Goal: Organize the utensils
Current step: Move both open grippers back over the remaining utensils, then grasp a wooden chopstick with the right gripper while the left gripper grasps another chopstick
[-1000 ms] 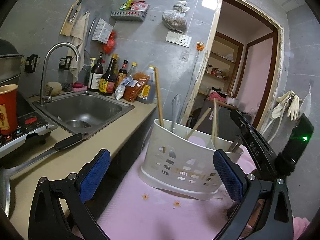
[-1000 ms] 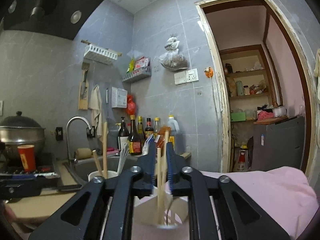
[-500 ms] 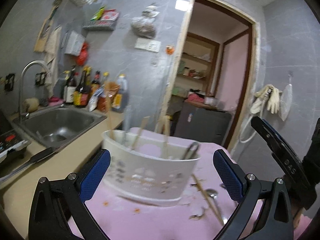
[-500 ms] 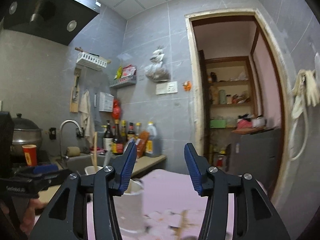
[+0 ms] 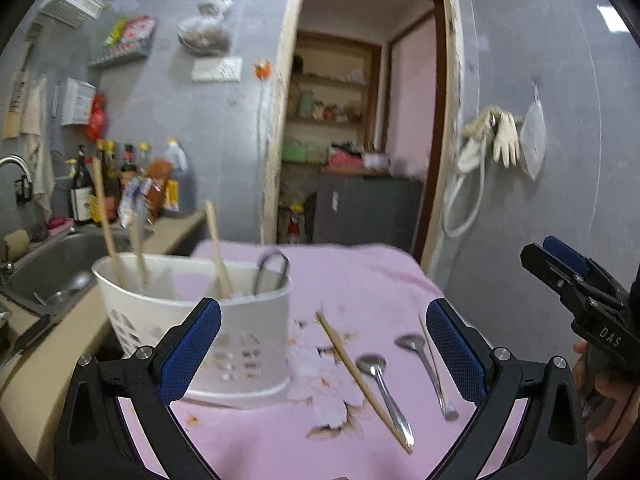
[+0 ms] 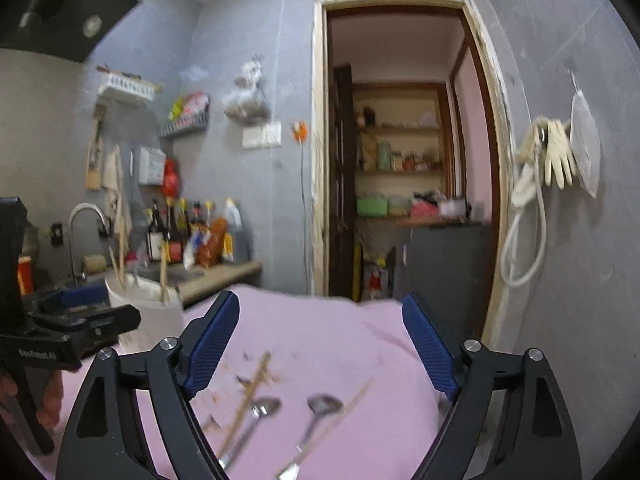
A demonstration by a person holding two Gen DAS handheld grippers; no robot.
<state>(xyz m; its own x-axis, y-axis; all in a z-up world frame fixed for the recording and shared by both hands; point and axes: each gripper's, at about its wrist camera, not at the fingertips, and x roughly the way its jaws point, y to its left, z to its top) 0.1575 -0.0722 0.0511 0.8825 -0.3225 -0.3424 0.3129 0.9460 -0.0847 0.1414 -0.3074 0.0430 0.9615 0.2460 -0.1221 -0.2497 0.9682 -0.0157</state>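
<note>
While both sets of fingers stay out of it, the left gripper (image 5: 320, 354) and right gripper (image 6: 320, 354) spread wide, the caddy (image 5: 200, 328) stands left; 2 spoons (image 5: 384, 392) and 2 chopsticks (image 5: 360, 380) lie right, long axes near-to-far on the pink bench (image 5: 360, 272).

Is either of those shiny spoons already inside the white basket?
No: both spoons lie on the pink cloth, right of the white basket.

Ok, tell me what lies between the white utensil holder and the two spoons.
In the left wrist view, one chopstick on the pink cloth, between holder and spoons.
</note>
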